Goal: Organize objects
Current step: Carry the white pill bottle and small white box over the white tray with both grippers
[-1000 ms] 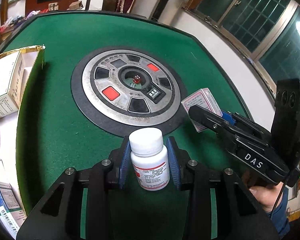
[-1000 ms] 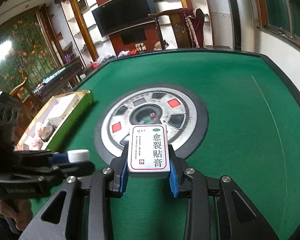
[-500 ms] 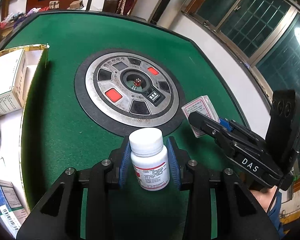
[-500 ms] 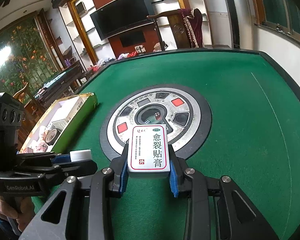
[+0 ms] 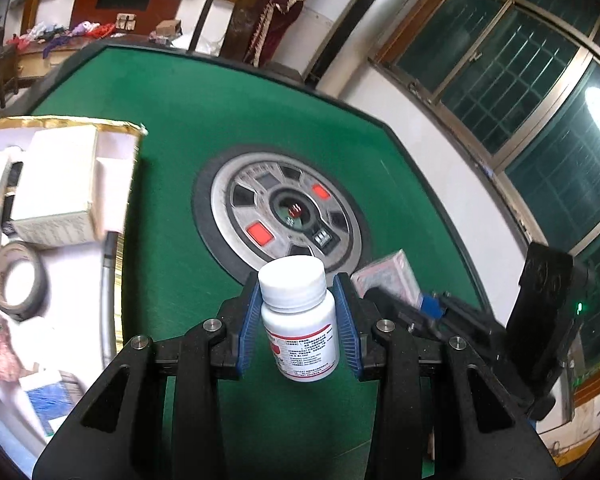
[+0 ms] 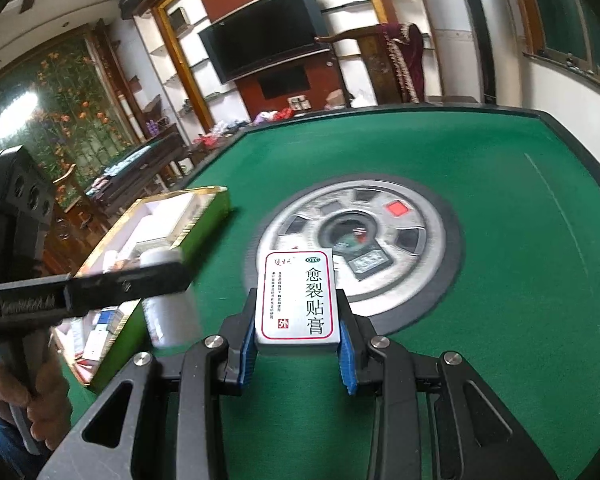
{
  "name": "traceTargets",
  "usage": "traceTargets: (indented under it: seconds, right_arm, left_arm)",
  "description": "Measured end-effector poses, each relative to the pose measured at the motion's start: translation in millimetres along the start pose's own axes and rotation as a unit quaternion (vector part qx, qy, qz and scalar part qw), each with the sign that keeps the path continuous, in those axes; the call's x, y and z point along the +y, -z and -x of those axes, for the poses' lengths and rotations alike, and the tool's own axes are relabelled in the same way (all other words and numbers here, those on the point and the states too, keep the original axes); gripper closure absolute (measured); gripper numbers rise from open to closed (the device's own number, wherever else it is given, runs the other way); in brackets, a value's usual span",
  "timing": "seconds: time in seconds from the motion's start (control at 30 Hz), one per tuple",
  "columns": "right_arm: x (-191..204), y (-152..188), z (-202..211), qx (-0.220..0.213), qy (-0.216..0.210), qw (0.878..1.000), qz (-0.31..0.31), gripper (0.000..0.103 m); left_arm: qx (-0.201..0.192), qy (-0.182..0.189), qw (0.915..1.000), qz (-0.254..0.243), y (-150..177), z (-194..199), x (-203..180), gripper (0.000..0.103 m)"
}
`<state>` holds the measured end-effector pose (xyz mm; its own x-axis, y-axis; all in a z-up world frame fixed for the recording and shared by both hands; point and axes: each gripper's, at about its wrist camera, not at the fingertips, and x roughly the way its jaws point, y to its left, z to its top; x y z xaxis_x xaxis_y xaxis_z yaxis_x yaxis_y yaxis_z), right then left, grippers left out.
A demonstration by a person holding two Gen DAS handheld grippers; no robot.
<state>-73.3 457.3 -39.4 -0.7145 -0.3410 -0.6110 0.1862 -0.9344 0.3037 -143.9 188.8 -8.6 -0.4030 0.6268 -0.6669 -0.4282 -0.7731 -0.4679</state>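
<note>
left wrist view showed the left gripper (image 5: pixel 299 322) clamped on a white pill bottle (image 5: pixel 298 316), its blue pads (image 5: pixel 249 326) pressed against both sides of the bottle just below the white cap. the bottle stood upright between them, lifted clear of the green table (image 5: pixel 228 120). behind it sat the round grey dial panel (image 5: pixel 286 220) set in the middle of the felt. to the left lay an open box with a gold rim (image 5: pixel 72 122), holding a white carton (image 5: pixel 58 190), a roll of tape (image 5: pixel 16 280) and a blue-and-white packet (image 5: pixel 50 402). to the right, the right gripper (image 5: pixel 404 292) came in from the side, partly hidden behind the left one.

right wrist view showed the right gripper (image 6: pixel 298 340) closed on a flat medicine box (image 6: pixel 300 296) with a red border and black chinese print, held by its two long edges above the felt, in front of the dial panel. at the left edge, a hand (image 6: pixel 32 404) carried the left gripper, blurred, with the bottle (image 6: pixel 166 304) over the near side of the open box (image 6: pixel 156 248).
</note>
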Motion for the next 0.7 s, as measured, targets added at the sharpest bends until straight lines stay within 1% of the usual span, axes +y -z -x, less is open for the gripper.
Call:
traceTargets:
  seconds: [0.37, 0.53, 0.7]
  right_arm:
    - [75, 2, -23, 0.012, -0.052, 0.998, 0.04, 0.07]
    - [106, -1, -38, 0.021, -0.066, 0.996, 0.059, 0.07]
    - [139, -3, -57, 0.032, -0.078, 0.993, 0.087, 0.07]
  left_arm:
    - [-0.039, -0.015, 0.9988, 0.025, -9, 39, 48, 0.068]
    - [-0.046, -0.036, 0.9977, 0.035, -14, 54, 77, 0.068]
    - [-0.052, -0.057, 0.9947, 0.068, -15, 66, 114, 0.068]
